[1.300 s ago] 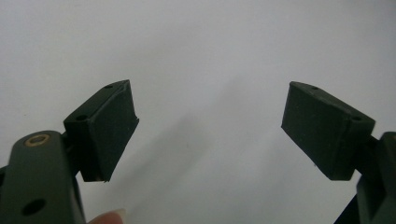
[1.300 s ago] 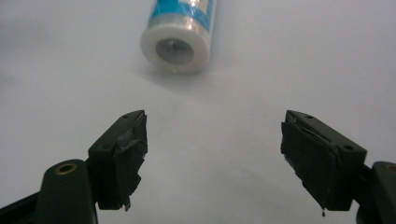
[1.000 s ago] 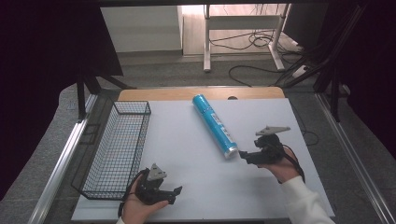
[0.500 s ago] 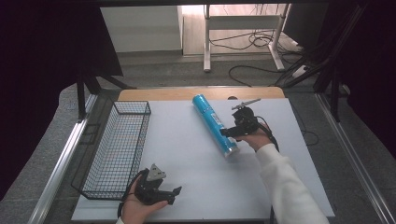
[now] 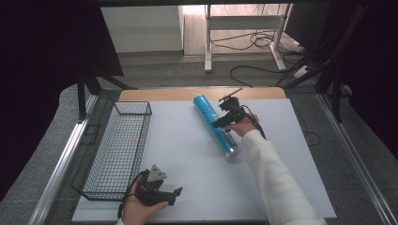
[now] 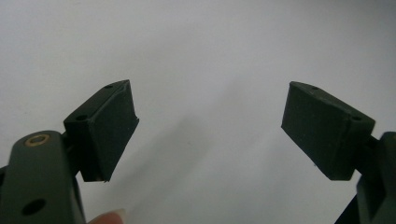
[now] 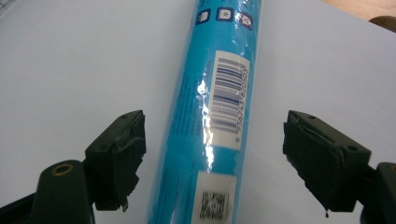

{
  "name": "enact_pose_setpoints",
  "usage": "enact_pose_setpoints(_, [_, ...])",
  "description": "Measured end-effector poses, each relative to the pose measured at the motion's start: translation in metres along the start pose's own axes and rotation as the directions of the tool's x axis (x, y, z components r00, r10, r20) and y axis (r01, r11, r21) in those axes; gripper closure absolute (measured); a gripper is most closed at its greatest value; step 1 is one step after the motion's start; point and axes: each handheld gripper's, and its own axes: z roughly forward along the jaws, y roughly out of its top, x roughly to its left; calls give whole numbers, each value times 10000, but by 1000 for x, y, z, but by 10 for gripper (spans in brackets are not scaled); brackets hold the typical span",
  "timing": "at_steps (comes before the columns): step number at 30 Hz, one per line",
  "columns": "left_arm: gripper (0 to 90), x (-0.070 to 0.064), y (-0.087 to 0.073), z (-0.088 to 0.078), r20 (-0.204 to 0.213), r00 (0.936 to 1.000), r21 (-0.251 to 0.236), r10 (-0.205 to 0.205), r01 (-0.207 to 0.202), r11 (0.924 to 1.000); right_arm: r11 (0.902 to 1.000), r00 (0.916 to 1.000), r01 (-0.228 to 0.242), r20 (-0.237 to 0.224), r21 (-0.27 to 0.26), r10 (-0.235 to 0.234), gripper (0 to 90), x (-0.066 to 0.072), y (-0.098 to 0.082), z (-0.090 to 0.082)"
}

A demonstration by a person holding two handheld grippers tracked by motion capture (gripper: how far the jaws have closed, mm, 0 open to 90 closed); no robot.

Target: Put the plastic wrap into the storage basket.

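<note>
Over the blue tube (image 7: 205, 116), the right gripper (image 7: 212, 158) straddles it wide open, gripping nothing — best centred squarely before it closes.

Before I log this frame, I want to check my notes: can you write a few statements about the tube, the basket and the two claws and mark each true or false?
1. The blue tube lies flat on the white mat. True.
2. The right claw is clamped on the tube. False: its jaws stand open on either side of it, with a gap on both sides.
3. The wire basket sits at the mat's left edge with nothing in it. True.
4. The left claw holds the tube. False: its jaws are open over bare mat.
5. The tube stands inside the basket. False: it lies on the mat, apart from it.
</note>
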Motion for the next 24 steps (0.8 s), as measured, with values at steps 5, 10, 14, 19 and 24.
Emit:
enact_pose_setpoints(5, [176, 1, -1, 1, -7, 10000, 22, 12, -12, 10000, 9979, 9998, -206, -59, 617, 210, 215, -2, 5, 23])
enact_pose_setpoints(10, [175, 1, -1, 1, -12, 10000, 53, 20, -20, 10000, 9940, 9995, -297, -32, 1049, 302, 215, -1, 8, 36])
enact_pose_setpoints(14, [175, 1, -1, 1, -36, 10000, 50, 41, -40, 10000, 9855, 9995, -315, 122, 1667, 299, 218, 1, 9, 50])
enact_pose_setpoints(19, [175, 2, -2, 2, -50, 10000, 60, 40, -40, 10000, 9756, 9993, -381, 82, 2163, 372, 295, 2, 7, 59])
enact_pose_setpoints(24, [176, 1, -2, 1, -66, 10000, 39, 54, -54, 10000, 9654, 9965, -840, 161, 2468, 826, 313, 1, 11, 59])
